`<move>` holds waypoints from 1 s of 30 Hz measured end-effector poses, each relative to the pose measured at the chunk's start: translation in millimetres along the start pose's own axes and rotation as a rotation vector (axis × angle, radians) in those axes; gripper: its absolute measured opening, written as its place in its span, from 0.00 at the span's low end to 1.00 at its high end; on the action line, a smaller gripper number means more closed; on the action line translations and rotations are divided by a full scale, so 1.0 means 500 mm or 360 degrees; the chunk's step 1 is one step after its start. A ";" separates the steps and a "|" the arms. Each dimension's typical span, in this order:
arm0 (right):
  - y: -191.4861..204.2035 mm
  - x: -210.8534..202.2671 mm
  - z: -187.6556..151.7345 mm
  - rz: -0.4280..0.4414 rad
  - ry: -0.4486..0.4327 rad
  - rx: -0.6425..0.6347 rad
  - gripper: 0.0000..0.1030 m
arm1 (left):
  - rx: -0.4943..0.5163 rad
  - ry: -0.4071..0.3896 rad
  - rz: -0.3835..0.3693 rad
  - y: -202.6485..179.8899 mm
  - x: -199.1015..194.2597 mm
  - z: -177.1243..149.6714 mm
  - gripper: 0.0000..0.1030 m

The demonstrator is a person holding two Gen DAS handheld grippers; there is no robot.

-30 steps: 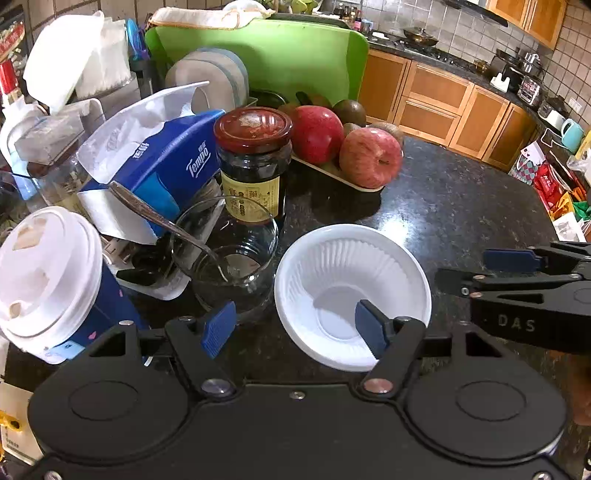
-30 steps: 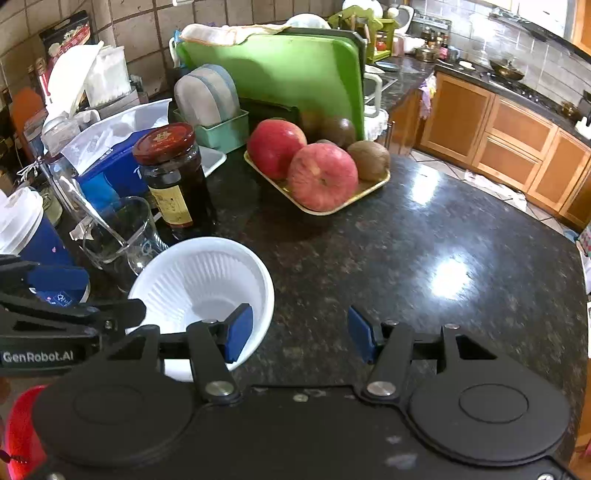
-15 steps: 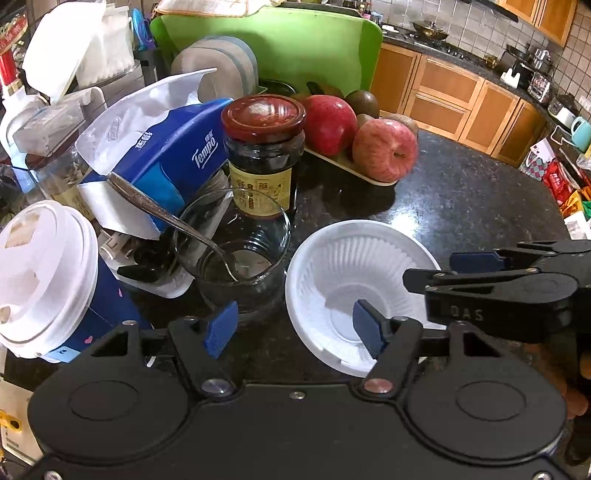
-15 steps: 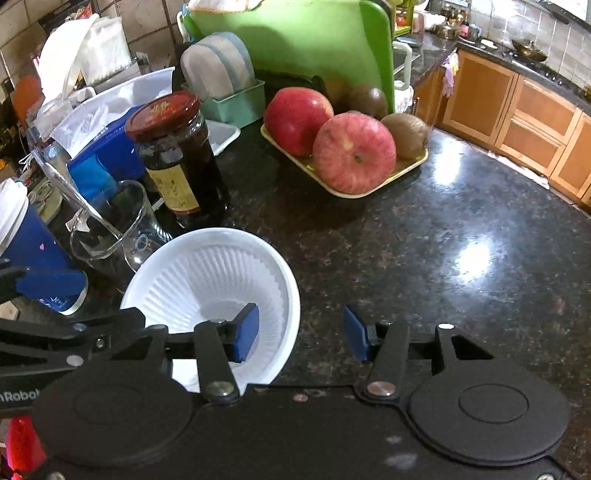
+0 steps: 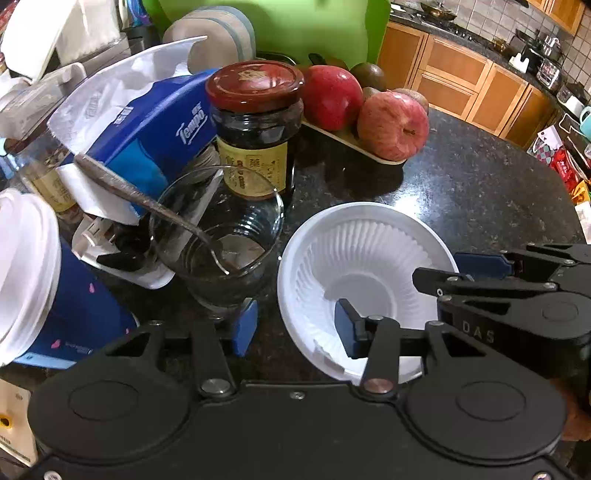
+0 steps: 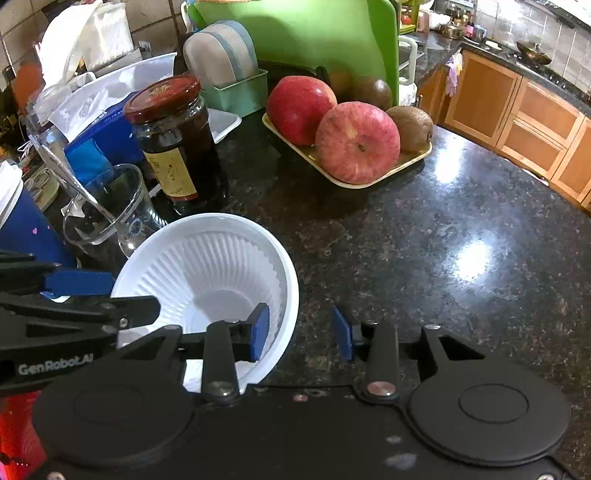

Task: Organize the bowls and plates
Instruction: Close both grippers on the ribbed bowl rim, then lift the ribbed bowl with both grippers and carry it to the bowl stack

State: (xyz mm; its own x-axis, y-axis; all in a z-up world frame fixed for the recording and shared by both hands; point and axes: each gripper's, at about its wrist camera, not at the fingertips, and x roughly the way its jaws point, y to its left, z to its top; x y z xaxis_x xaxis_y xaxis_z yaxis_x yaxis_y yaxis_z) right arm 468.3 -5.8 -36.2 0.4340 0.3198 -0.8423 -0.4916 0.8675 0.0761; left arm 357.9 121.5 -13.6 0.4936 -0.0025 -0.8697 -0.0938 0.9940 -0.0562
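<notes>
A white ribbed plastic bowl [image 5: 364,258] sits upright on the dark granite counter; it also shows in the right wrist view [image 6: 218,269]. My left gripper [image 5: 295,326] is open, its jaws astride the bowl's left rim, with the right finger inside the bowl. My right gripper [image 6: 300,332] is open, its jaws astride the bowl's right rim, with the left finger inside. Each gripper shows in the other's view. Several grey plates [image 6: 221,55] stand in a green rack at the back.
A glass [image 5: 218,243] with a spoon stands just left of the bowl, a dark jar [image 5: 255,125] behind it. A tissue pack [image 5: 140,125], a blue lidded cup [image 5: 33,280], a fruit tray [image 6: 351,162] and a green cutting board [image 6: 295,33] stand around.
Both grippers have moved forward and down onto the bowl, each now with one finger inside the rim. The jaws have narrowed slightly.
</notes>
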 end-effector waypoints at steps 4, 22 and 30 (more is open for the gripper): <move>-0.001 0.008 0.001 0.0003 0.0017 0.0009 0.32 | 0.0029 0.0019 0.0006 -0.012 0.017 0.008 0.46; -0.012 -0.025 -0.035 0.0009 0.0007 0.0036 0.18 | 0.0127 0.0093 -0.0064 -0.043 0.026 0.012 0.23; -0.027 -0.104 -0.085 -0.0022 -0.0043 0.0101 0.18 | 0.0278 0.0038 -0.0107 -0.084 -0.024 -0.027 0.23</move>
State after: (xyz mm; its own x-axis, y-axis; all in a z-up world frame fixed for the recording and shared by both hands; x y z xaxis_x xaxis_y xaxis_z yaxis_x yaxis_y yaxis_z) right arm 420.1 -50.2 -16.4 0.4608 0.3171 -0.8289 -0.4372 0.8939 0.0989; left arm 344.0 78.2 -7.4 0.4727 -0.0701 -0.8784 0.0912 0.9954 -0.0304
